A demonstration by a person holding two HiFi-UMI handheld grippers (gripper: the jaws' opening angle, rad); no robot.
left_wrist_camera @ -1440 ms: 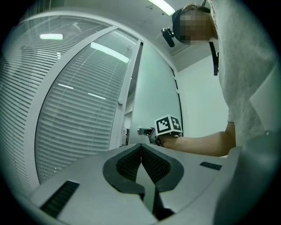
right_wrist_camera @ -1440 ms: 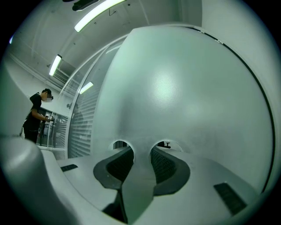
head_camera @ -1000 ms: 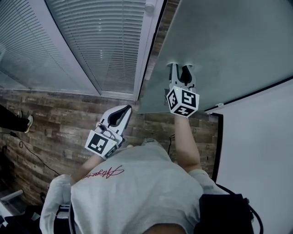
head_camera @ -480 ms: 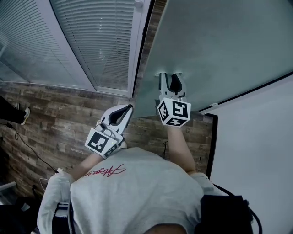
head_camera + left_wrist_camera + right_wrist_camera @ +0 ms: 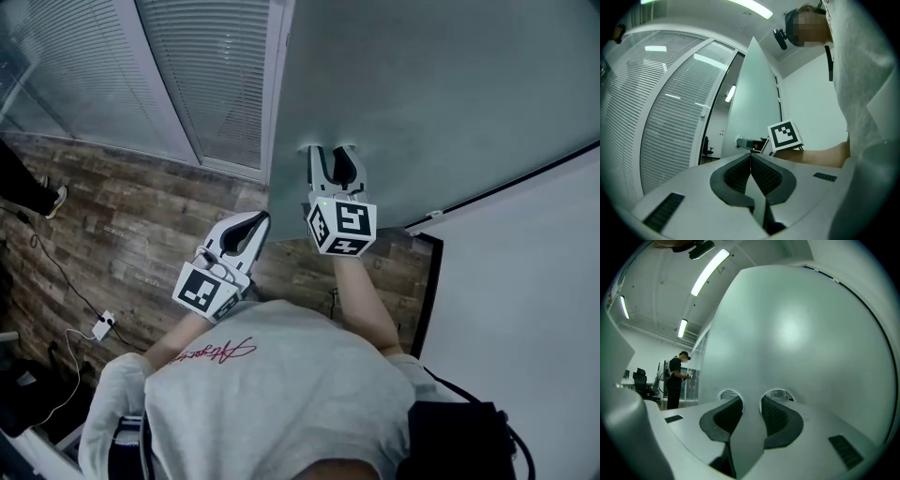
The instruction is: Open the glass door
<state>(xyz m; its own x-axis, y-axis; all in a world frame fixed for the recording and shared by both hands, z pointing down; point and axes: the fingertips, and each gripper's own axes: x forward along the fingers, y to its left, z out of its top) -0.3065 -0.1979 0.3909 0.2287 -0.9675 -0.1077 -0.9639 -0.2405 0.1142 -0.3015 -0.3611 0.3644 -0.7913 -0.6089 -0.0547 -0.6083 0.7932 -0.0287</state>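
Note:
The frosted glass door fills the upper right of the head view and stands ajar. My right gripper is open, its two fingertips set flat against the pane near its lower edge, nothing between them. In the right gripper view the door fills the picture, and the right gripper meets its own reflection there. My left gripper hangs free to the left of the door edge, shut and holding nothing. In the left gripper view the left gripper points at the door's edge.
A glass wall with lowered blinds stands left of the doorway. A white wall and a black frame strip lie to the right. On the wood floor lie a cable and plug block. Another person stands far off.
The right gripper has moved left in the head view with its tips on the pane, and the door edge has shifted left with it. The left gripper stays shut, with more floor showing at left.

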